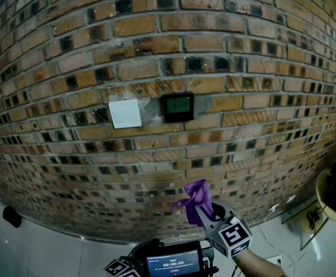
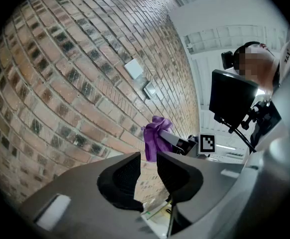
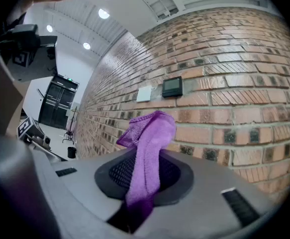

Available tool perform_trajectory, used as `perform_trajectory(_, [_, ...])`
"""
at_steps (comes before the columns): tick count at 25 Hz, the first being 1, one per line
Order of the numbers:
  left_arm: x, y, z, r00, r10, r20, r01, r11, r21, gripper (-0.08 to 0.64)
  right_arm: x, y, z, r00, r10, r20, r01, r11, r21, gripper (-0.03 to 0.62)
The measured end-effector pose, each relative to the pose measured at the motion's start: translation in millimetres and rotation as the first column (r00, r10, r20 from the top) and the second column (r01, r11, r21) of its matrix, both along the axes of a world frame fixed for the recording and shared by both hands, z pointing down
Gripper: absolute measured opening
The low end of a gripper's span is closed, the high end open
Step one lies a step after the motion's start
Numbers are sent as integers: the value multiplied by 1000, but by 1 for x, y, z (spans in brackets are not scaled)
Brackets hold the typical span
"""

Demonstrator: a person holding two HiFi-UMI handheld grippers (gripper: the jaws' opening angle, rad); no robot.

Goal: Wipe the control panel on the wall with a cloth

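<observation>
Right gripper (image 3: 145, 176) is clamped on the purple cloth (image 3: 149, 143), with the loose end flopping past the tips. Left gripper (image 2: 147, 176) has its jaws slightly apart with nothing between them. The control panel (image 1: 177, 107) sits on the brick wall (image 1: 260, 68) well above the cloth, just beside a white plate (image 1: 125, 113). Risks: the floppy end folds away so bare jaw tips hit the screen, rough brick snags the cloth and pulls it out, or the stroke strays onto the plate.

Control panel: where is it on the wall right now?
In the head view the control panel sits mid-wall, just right of the white switch plate, well above the purple cloth held in the right gripper.
</observation>
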State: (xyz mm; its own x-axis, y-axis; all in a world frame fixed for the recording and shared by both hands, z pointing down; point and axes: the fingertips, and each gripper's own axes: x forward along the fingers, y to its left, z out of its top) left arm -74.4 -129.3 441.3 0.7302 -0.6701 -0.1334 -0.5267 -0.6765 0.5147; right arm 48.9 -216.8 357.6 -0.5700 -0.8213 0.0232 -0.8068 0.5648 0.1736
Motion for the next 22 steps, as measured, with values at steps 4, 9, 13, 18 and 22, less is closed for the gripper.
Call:
perform_trajectory(4, [-1,0,0,1000,3,0,-3,1000,4,97,-7,-7,-23,1000,-16,-10,17,999,50,80])
perform_trajectory(9, [-1,0,-2,1000,0,0,0,1000,5,97,-20,-17,-56,999,-46,-14,48,993,107,80])
perform_trajectory(13, [-3,1,-3,1000,-3,1,3,1000,8,97,-36,-22,-82,997,-81,-19,83,985,153,80])
perform_trajectory(18, [-11,0,-7,1000,-21,5,21,1000,21,97,-55,-25,-105,993,-115,-29,118,971,205,80])
perform_trajectory(22, [-20,-4,-17,999,-46,2,46,998,44,95,-65,-32,-114,990,-128,-66,140,959,245,80])
